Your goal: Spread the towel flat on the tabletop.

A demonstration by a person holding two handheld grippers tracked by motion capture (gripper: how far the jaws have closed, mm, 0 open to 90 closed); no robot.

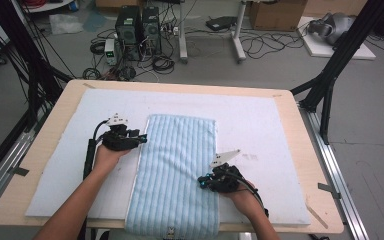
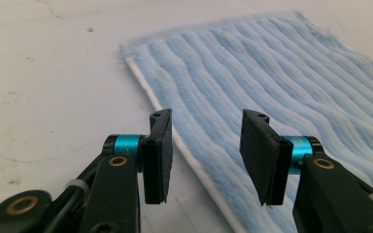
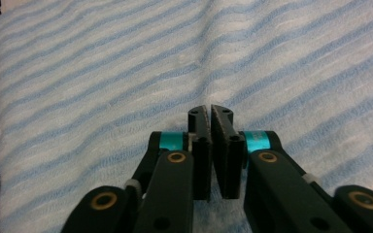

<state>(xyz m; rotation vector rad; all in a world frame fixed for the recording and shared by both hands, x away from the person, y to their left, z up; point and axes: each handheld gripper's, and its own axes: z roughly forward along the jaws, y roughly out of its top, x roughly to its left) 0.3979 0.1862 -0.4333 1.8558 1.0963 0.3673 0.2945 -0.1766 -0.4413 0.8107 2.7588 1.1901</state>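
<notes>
A light blue striped towel lies flat along the middle of the white mat, its near end hanging over the table's front edge. My left gripper is at the towel's left edge. In the left gripper view it stands open, jaws on either side of the towel's white hem, pressing on nothing. My right gripper rests over the towel's right part, near the front. In the right gripper view its pads meet, with no fabric visible between them above the towel.
The mat lies on a wooden table with bare mat to the left and right of the towel. Black frame legs stand at the table's sides. Computer towers and cables sit on the floor beyond.
</notes>
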